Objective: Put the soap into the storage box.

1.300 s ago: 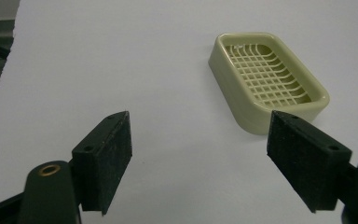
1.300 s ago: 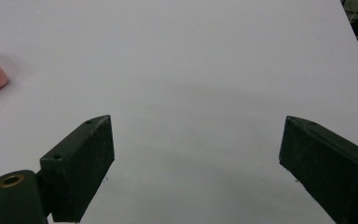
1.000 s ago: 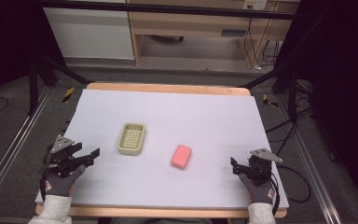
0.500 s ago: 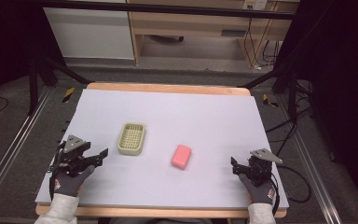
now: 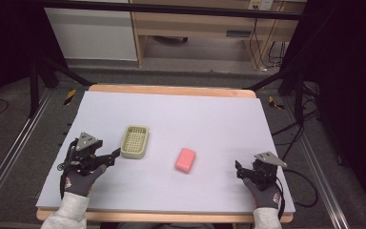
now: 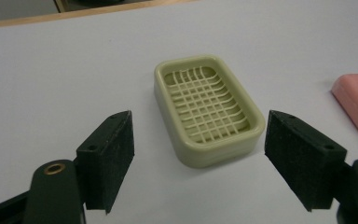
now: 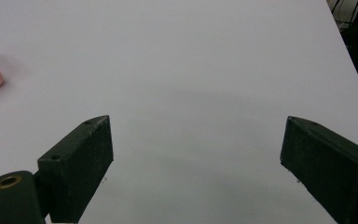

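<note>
White table [image 5: 209, 119] carries a green soap dish [image 6: 207, 109] just ahead of the left tongs [image 6: 198, 158], gaping, nothing between; pink soap [image 5: 185, 159] lies apart; right tongs [image 7: 196, 163] gape too.

A white sheet [image 5: 219, 114] is covering the tabletop [image 5: 171, 89], leaving bare wood showing along the far edge. Beyond that edge a white cabinet [image 5: 90, 33] is standing beside a wooden shelf unit [image 5: 195, 26], with cables [image 5: 262, 50] hanging at its right. Black stand legs [image 5: 59, 71] are slanting down past the far left corner, and a rail [image 5: 7, 155] is running along the floor off the left edge.
</note>
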Action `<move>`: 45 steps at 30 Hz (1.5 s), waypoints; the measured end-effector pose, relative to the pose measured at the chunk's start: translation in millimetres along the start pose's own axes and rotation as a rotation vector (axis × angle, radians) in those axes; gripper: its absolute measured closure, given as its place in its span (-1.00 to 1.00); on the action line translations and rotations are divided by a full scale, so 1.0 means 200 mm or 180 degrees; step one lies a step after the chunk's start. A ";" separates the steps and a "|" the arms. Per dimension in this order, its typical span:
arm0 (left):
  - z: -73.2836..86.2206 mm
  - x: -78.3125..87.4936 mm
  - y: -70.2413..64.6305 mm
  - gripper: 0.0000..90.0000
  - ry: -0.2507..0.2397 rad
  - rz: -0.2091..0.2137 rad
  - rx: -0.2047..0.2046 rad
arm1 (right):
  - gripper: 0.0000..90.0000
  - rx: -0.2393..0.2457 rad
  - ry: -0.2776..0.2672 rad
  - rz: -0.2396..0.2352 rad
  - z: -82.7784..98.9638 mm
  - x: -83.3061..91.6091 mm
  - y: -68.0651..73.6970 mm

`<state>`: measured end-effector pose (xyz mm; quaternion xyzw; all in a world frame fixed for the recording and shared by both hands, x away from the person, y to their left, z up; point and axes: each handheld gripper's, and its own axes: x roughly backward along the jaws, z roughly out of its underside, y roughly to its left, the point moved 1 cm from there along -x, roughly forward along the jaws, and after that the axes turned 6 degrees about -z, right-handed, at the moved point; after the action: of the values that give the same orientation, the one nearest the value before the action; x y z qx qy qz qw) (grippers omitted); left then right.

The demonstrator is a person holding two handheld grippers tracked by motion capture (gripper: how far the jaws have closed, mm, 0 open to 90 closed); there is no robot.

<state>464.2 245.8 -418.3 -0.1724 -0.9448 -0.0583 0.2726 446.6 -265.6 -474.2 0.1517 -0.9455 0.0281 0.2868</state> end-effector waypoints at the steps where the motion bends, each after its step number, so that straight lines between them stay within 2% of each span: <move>1: 0.00 0.00 0.00 -0.47 0.0000 0.0000 0.0000 | -0.79 0.0000 0.0000 0.0000 0.00 0.00 0.00; 5: -0.05 -0.01 -0.05 -0.47 -0.0025 0.0051 -0.0036 | -0.79 0.0023 0.0016 0.0005 0.00 -0.01 0.00; 6: -0.07 -0.02 -0.09 -0.47 -0.0043 0.0088 -0.0075 | -0.79 0.0031 0.0018 0.0001 0.00 -0.01 0.00; 14: -0.13 -0.05 -0.19 -0.47 -0.0041 0.0196 -0.0169 | -0.79 0.0033 0.0019 0.0027 0.00 -0.01 0.00; 18: -0.16 -0.08 -0.26 -0.47 -0.0037 0.0254 -0.0222 | -0.79 0.0041 0.0019 0.0028 0.00 -0.01 0.01; 19: -0.16 -0.08 -0.26 -0.47 -0.0037 0.0254 -0.0222 | -0.79 0.0041 0.0019 0.0028 0.00 -0.01 0.01; 25: -0.18 -0.12 -0.37 -0.47 -0.0013 0.0353 -0.0302 | -0.79 0.0042 0.0041 0.0037 0.00 -0.01 0.01; 34: -0.21 -0.17 -0.45 -0.47 0.0023 0.0421 -0.0399 | -0.78 0.0064 0.0042 0.0035 -0.01 -0.01 0.02; 37: -0.21 -0.20 -0.51 -0.47 0.0040 0.0472 -0.0432 | -0.78 0.0063 0.0055 0.0036 0.00 -0.01 0.02; 45: -0.22 -0.24 -0.60 -0.48 0.0058 0.0573 -0.0485 | -0.78 0.0055 0.0043 0.0043 0.00 -0.01 0.02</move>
<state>481.3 111.6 -408.5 -0.2762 -0.9158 -0.1068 0.2714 447.2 -261.8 -474.4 0.1476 -0.9443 0.0392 0.2917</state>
